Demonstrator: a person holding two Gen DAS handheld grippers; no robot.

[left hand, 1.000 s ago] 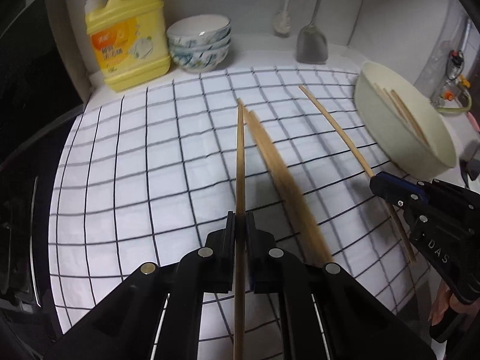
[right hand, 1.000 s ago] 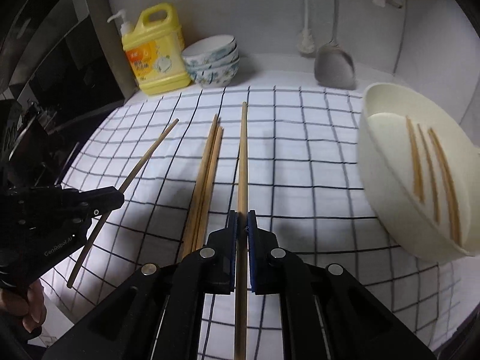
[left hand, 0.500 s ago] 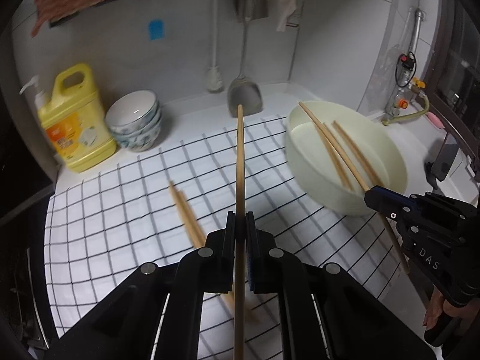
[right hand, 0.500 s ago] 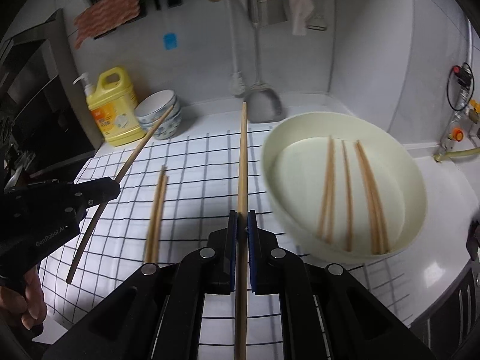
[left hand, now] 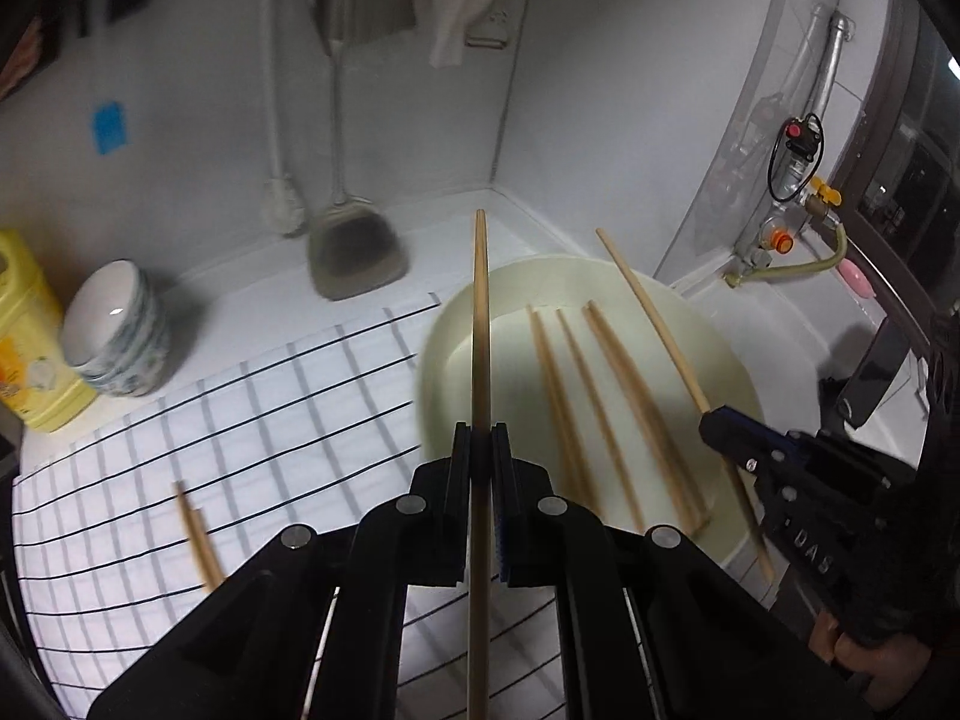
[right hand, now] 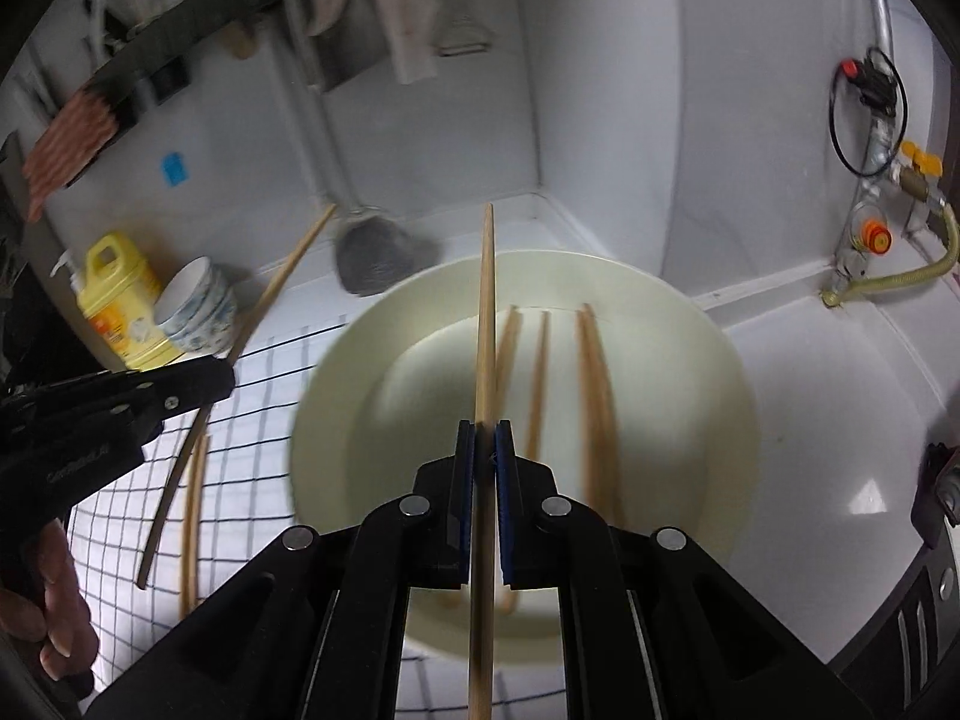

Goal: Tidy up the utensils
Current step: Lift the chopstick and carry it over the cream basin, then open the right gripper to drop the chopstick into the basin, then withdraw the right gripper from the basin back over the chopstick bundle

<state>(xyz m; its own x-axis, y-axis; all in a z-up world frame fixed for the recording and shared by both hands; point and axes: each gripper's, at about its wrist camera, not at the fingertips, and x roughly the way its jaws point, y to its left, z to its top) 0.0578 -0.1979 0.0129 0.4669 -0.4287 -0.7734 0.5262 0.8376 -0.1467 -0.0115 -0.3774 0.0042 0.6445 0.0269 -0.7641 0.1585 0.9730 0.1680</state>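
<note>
My left gripper (left hand: 480,438) is shut on a wooden chopstick (left hand: 480,312) that points forward over the near left rim of the cream bowl (left hand: 438,330). My right gripper (right hand: 485,438) is shut on another chopstick (right hand: 486,300), held above the cream bowl (right hand: 336,348). Several chopsticks (right hand: 591,372) lie inside the bowl. Two more chopsticks (left hand: 198,534) lie on the checked cloth (left hand: 180,450) to the left. The right gripper (left hand: 720,420) also shows in the left wrist view, and the left gripper (right hand: 222,375) in the right wrist view.
A yellow detergent bottle (right hand: 114,300) and stacked bowls (right hand: 201,306) stand at the back left. A spatula (left hand: 354,252) and a brush hang against the back wall. A gas valve and hose (right hand: 882,252) sit at the right, by the white counter (right hand: 840,420).
Both grippers have moved right and forward with their chopsticks, from over the checked cloth to over the cream bowl. The two loose chopsticks stay on the cloth.
</note>
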